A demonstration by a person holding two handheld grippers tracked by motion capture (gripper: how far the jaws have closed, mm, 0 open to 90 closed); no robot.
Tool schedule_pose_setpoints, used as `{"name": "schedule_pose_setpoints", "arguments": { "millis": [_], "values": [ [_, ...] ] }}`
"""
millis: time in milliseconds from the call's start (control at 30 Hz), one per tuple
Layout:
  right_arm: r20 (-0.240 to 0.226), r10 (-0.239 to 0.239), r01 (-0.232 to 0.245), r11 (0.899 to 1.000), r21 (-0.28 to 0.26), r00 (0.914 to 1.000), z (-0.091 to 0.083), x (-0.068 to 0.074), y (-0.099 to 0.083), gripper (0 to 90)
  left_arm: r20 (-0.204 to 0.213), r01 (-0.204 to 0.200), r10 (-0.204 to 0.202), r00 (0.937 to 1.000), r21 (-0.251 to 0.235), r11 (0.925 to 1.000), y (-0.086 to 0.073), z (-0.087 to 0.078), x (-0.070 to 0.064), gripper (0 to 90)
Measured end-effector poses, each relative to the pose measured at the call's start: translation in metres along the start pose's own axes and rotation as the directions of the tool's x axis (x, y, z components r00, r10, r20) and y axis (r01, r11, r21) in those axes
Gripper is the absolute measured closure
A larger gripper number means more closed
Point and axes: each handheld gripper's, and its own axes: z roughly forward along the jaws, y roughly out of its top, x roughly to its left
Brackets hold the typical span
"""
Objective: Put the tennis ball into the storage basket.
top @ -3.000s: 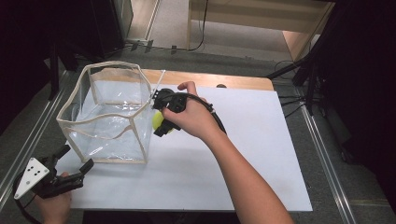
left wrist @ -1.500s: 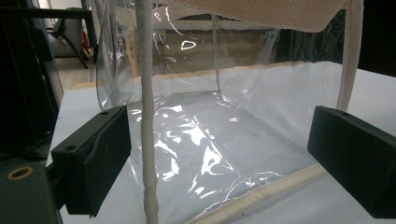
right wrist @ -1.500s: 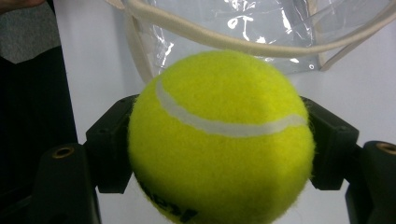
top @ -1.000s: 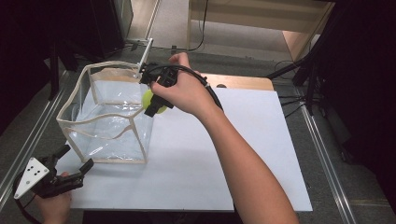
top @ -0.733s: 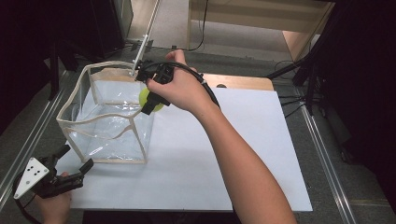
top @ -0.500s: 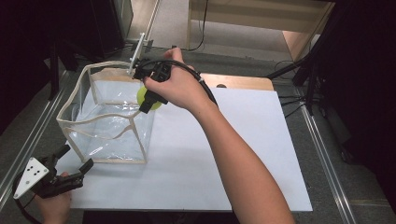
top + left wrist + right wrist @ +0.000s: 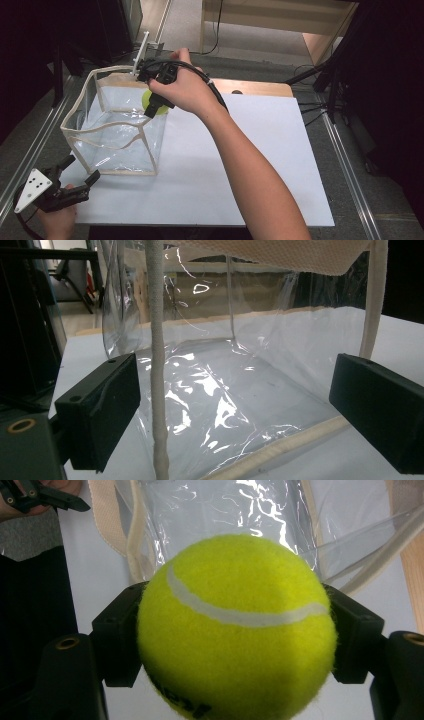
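Gripping fuzzy round tennis ball (image 7: pixel 235 630), glossy clear bag (image 7: pixel 117 132)

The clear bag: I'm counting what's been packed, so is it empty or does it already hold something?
Empty. The clear bag shows only a bare bottom, and the tennis ball sits clamped in the right claw above it.

a yellow-green tennis ball (image 7: pixel 235 630) with a white seam sits mid-frame, clamped between the right gripper (image 7: pixel 235 635) and its two black jaws; behind it, across the top, a clear plastic bag (image 7: pixel 260 510) with beige trim; the other gripper (image 7: pixel 40 495) shows at upper left
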Motion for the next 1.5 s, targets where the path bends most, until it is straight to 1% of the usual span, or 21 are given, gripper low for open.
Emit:
{"name": "schedule_pose_setpoints", "arguments": {
  "millis": [167,267,300,333,367,400,600,700,900,1233,1333,1400,1500],
  "values": [
    [0.0,-0.008,0.008,1.0,0.012,1.0,0.0,0.001,0.009,23.2,-0.001,0.003,-0.003,1.0,-0.001,1.0,0.0,0.0,0.0,6.5],
    [0.0,-0.013,0.013,1.0,0.009,0.9999,0.0,0.001,0.011,23.2,0.0,0.002,-0.002,1.0,-0.001,1.0,0.0,0.0,0.0,6.5],
    [-0.003,-0.016,0.016,1.0,0.004,0.9999,0.001,0.001,0.013,23.2,0.0,0.003,-0.003,1.0,-0.001,1.0,0.0,0.0,0.0,6.5],
    [0.0,-0.008,0.008,1.0,0.009,1.0,0.001,0.002,0.015,23.2,0.001,0.003,-0.003,1.0,-0.001,1.0,0.0,0.0,0.0,6.5],
    [0.001,-0.023,0.023,1.0,0.006,0.9997,0.002,0.001,0.016,23.2,0.0,-0.001,0.001,1.0,0.002,1.0,0.0,0.0,0.001,6.5],
    [-0.002,-0.015,0.015,1.0,0.007,0.9999,0.002,0.002,0.017,23.2,0.0,-0.001,0.001,1.0,0.002,1.0,0.0,0.0,0.001,6.5],
    [-0.005,-0.024,0.024,1.0,0.016,0.9997,0.007,0.002,0.023,23.2,0.001,0.002,-0.002,1.0,-0.002,1.0,0.0,0.0,0.001,6.5],
    [-0.004,-0.025,0.025,1.0,0.012,0.9997,0.01,0.002,0.026,23.2,0.001,0.002,-0.002,1.0,-0.001,1.0,0.0,0.0,0.001,6.5],
    [-0.008,-0.034,0.034,0.999,0.026,0.9994,0.021,0.003,0.034,23.2,0.001,0.002,-0.002,1.0,-0.001,1.0,0.0,0.0,0.001,6.5],
    [0.001,-0.04,0.04,0.998,0.041,0.9992,0.03,0.002,0.038,23.2,0.001,0.003,-0.003,1.0,-0.001,1.0,0.0,0.0,0.001,6.5],
    [0.007,-0.047,0.046,0.998,0.05,0.9989,0.035,0.002,0.038,23.2,0.001,-0.001,0.001,1.0,0.001,1.0,0.0,-0.001,0.001,6.5],
    [0.003,-0.042,0.042,0.998,0.048,0.9991,0.038,0.003,0.038,23.2,0.001,0.007,-0.007,1.0,-0.004,1.0,0.0,0.0,0.0,6.5],
    [0.004,-0.051,0.051,0.997,0.062,0.9987,0.045,0.003,0.038,23.2,0.0,0.006,-0.006,1.0,-0.003,1.0,0.0,0.0,0.0,6.5]
  ]
}}
